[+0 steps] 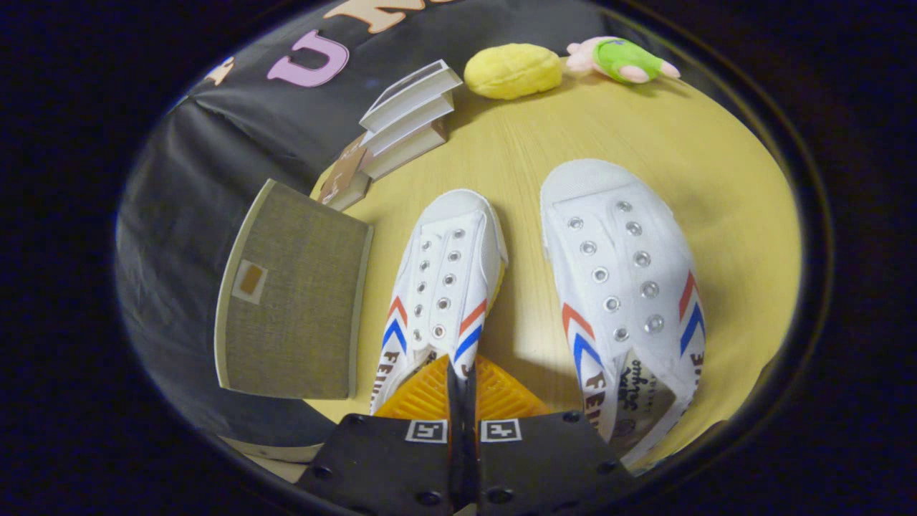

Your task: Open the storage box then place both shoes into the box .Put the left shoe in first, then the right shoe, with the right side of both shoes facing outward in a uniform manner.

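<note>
Fingers (pixel 462 380) pinched together on the left shoe (pixel 444 279) — storage box (pixel 294 294) beside it, right shoe (pixel 620 287) opposite.

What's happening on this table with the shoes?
A person is working a hand-held gripper whose two fingers are closed together at the heel opening of the left shoe, apparently pinching its rim, though the contact itself is hard to see. The right shoe sits beside it on the wooden table. To the left stands the fabric storage box. Beyond the shoes lie stacked books and two plush toys.
</note>
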Tool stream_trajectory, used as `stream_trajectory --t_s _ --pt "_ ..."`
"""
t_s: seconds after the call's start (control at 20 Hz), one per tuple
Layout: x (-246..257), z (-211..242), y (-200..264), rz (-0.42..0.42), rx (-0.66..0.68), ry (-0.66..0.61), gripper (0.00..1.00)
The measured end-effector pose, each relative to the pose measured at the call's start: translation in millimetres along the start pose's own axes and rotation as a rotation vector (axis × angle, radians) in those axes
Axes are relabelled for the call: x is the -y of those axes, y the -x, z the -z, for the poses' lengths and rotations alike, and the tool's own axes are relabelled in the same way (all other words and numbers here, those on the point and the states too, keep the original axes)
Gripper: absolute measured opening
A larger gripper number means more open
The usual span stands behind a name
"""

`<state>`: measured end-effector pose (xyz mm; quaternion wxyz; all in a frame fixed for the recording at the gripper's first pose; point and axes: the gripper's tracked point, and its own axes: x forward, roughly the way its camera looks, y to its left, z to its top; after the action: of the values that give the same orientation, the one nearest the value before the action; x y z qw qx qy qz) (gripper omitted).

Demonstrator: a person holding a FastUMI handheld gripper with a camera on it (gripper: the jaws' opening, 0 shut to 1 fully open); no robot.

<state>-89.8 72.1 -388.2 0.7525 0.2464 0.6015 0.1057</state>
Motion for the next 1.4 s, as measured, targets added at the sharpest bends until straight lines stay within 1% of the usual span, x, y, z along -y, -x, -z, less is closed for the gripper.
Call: stream_trajectory --t_s 0.4,0.55,0.7,1.1,1.25,1.4 --pt "-33 -11 19 -0.118 0.066 -0.103 0.03" --pt "-51 -21 34 -0.147 0.102 -0.113 0.03" --pt "-78 -33 51 -0.183 0.133 -0.095 0.03" --pt "-170 -60 88 -0.294 0.199 -0.017 0.03" --pt "-204 -65 91 -0.334 0.211 0.010 0.03" --pt "-235 -57 81 -0.358 0.186 0.040 0.03"
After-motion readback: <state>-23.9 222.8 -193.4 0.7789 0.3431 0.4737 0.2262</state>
